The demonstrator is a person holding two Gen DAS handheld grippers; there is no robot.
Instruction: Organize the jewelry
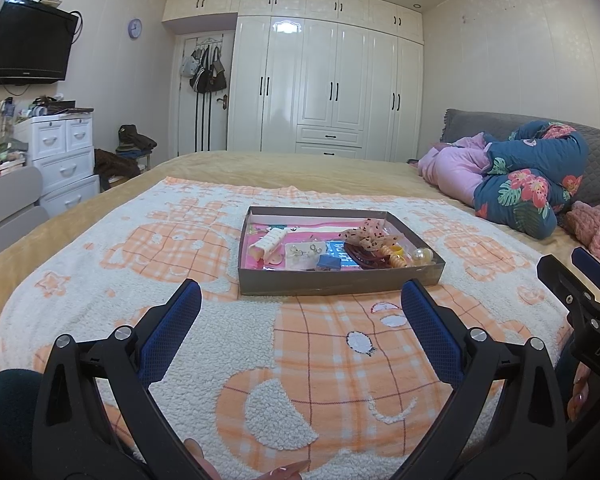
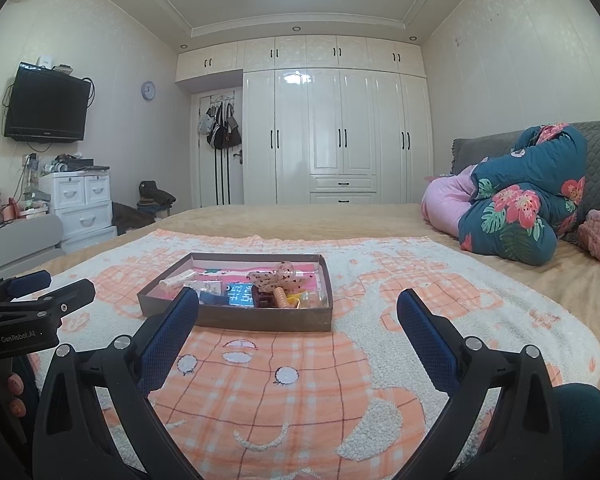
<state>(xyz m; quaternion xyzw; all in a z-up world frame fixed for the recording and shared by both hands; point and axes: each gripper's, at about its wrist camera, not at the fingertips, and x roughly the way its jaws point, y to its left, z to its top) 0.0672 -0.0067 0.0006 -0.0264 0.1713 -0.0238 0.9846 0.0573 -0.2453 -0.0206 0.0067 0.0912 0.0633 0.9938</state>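
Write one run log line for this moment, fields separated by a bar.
left gripper: open, empty | right gripper: open, empty | tray: on blanket, holds jewelry, untouched | stage: not started

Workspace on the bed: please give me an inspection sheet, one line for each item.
Surface: orange and white blanket spread over the bed.
Job's things: shallow box holding hair clips, a bow, earrings on a card, a pearl.
Clutter: folded quilts at the bed's right.
Grippers: left claw open, empty; right claw open, empty; both short of the box.
Cables: wires under the TV.
Surroundings: white wardrobe, drawer unit.
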